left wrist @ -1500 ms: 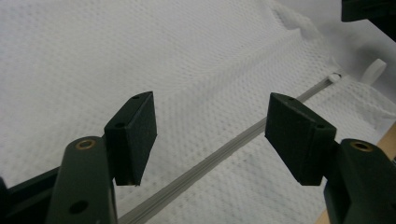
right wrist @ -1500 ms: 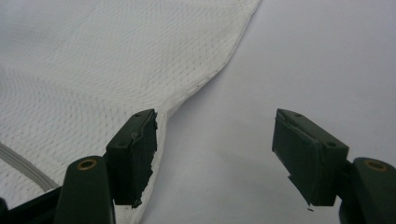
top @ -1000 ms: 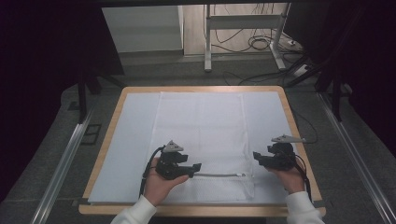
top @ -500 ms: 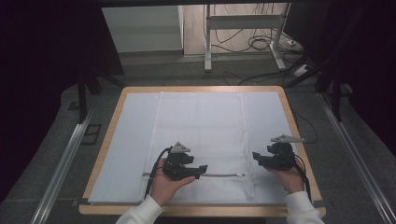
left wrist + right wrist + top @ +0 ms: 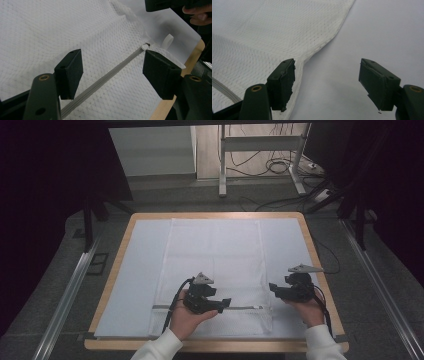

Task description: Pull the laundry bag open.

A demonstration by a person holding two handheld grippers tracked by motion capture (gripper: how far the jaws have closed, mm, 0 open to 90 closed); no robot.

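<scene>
A white mesh laundry bag lies flat on the table, its grey zipper running along the near end. My left gripper hovers over the zipper, jaws open; in the left gripper view the zipper runs diagonally between the jaws towards the white pull tab, with nothing pinched. My right gripper sits open just beyond the bag's right edge. In the right gripper view the bag's edge passes by the left jaw and bare sheet lies between the jaws.
The bag rests on a pale sheet covering a wooden-rimmed table. Metal rails flank both sides. A desk frame with cables stands on the floor beyond the far edge.
My left gripper has slid to the right along the zipper, closer to the right gripper. The right gripper has stayed put.
</scene>
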